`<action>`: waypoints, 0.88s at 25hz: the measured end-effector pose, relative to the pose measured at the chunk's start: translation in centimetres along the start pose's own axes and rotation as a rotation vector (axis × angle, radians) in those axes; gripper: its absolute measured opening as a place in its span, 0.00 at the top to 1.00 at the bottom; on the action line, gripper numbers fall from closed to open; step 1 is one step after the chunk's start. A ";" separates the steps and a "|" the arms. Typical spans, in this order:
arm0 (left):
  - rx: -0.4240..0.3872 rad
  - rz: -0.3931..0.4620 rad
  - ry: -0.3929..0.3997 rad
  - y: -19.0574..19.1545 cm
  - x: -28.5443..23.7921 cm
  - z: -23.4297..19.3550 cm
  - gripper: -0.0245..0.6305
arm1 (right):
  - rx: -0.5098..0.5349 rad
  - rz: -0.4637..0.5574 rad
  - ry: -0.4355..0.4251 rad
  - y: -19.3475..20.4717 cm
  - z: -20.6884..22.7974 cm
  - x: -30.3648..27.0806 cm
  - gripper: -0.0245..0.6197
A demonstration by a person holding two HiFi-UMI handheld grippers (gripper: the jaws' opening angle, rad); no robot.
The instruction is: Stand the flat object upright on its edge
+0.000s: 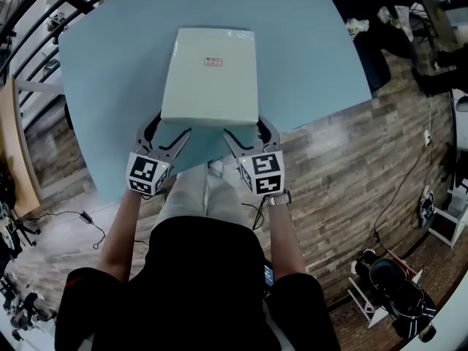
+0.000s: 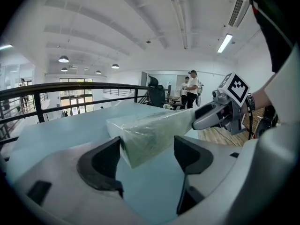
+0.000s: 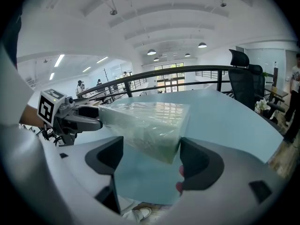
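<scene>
**Left gripper (image 1: 172, 125) and right gripper (image 1: 246, 126), both spread wide**

Each straddles one lower corner of the flat pack (image 1: 210, 75), pinching nothing. The pack lies at frame centre on the blue table (image 1: 110, 64), its long axis running toward the top edge; neither hand is nearer.

I can read no word or number anywhere; the small red-and-white label (image 1: 213, 62) on the wrapped flat package (image 1: 210, 90) is too small to make out; the cubes on my left gripper (image 1: 170, 129) and right gripper (image 1: 244, 128) carry only black-and-white square markers.
</scene>
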State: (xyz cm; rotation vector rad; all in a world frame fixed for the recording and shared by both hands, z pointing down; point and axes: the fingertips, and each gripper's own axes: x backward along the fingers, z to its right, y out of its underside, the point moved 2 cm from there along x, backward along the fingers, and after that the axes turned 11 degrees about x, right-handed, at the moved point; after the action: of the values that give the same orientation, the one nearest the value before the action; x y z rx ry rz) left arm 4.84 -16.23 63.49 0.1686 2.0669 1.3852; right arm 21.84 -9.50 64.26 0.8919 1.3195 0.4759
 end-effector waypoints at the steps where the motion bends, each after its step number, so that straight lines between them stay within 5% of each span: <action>1: -0.002 0.000 -0.001 0.0 0.2 0.0 0.44 | -0.001 0.003 -0.002 -0.1 -0.1 0.1 0.42; 22: -0.009 0.029 -0.038 -0.9 2.4 1.5 0.44 | 0.061 0.029 -0.047 -1.5 -0.6 1.6 0.40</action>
State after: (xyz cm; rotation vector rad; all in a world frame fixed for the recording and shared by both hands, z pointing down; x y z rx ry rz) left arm 3.95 -14.39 61.30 0.2207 2.0342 1.3972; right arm 21.36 -8.97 62.09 0.9681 1.2851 0.4367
